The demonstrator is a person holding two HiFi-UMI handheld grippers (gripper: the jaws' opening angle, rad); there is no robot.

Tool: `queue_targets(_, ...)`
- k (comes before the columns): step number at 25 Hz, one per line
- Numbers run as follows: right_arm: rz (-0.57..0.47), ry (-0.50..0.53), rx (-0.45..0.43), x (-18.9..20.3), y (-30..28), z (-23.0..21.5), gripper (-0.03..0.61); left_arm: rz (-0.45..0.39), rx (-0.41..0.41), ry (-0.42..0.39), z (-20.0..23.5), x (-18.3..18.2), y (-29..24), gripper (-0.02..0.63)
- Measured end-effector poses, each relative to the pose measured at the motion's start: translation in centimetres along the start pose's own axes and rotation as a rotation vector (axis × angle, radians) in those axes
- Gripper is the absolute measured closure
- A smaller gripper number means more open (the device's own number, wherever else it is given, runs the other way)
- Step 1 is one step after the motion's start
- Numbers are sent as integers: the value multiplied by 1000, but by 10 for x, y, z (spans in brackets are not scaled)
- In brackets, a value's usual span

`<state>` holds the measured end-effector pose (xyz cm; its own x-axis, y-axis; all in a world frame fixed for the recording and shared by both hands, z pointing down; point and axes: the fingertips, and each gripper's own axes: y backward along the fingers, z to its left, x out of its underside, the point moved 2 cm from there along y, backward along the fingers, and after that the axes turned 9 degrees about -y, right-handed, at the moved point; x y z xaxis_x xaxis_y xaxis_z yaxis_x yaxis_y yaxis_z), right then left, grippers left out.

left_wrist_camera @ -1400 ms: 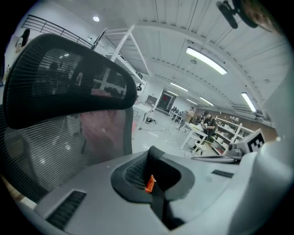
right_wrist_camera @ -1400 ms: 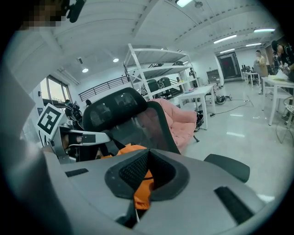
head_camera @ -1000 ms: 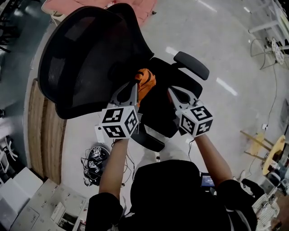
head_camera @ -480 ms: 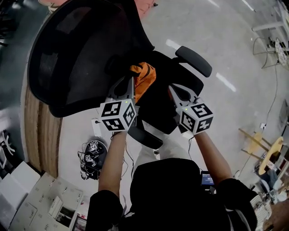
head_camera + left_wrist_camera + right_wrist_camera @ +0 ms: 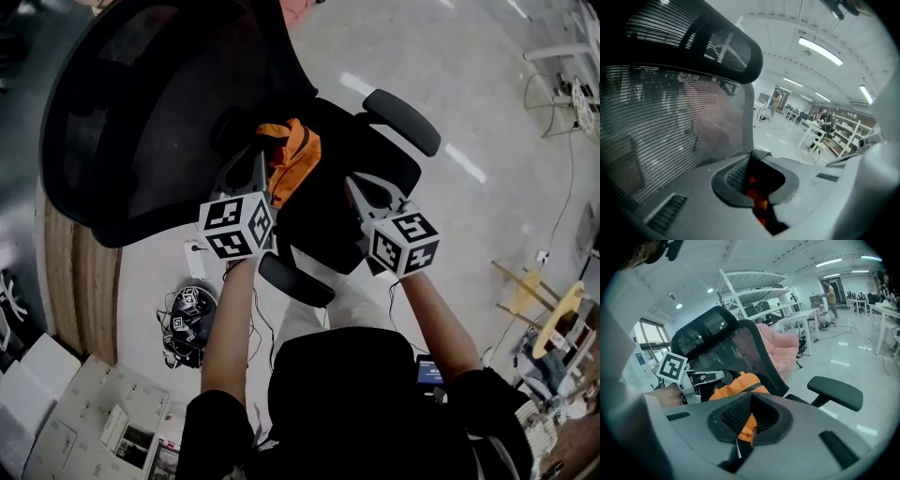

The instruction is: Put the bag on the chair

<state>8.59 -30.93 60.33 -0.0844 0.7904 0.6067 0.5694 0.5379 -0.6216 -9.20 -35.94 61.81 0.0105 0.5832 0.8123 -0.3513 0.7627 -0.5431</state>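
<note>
floor (image 5: pixel 441 84): pale, glossy, reflecting ceiling strip lights. a wood-plank strip (image 5: pixel 89 291) runs along one side, with a cable tangle (image 5: pixel 187 319) and cardboard boxes (image 5: pixel 75 422) near it. beyond the chair, the right gripper view shows a pink sofa (image 5: pixel 783 350) and a white shelving rack (image 5: pixel 754 291).

office chair (image 5: pixel 141 122): black mesh back, black seat (image 5: pixel 319 225), padded armrest (image 5: pixel 401 120) on the far side.

change from a second ago: both grippers have sunk toward the seat, the left one more. the bag sits lower against the mesh back, and more of its fabric shows.

bag (image 5: pixel 291 155): orange, crumpled, with a dark strap across it. it hangs between the two grippers above the seat, just in front of the mesh back. contact with the seat cannot be confirmed.

left gripper (image 5: pixel 261 167): jaws closed together, with orange fabric pinched in the slot. right gripper (image 5: pixel 354 187): jaws closed on a fold of the same orange fabric.
</note>
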Motion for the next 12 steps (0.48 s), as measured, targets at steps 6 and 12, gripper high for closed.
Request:
queue_targets(6, 24, -4, -2, 7, -12, -6, 580, 18, -33, 1, 16, 9, -11, 606)
queue_targets(12, 47, -5, -13, 14, -22, -8, 580, 53, -72, 1, 30, 21, -22, 606)
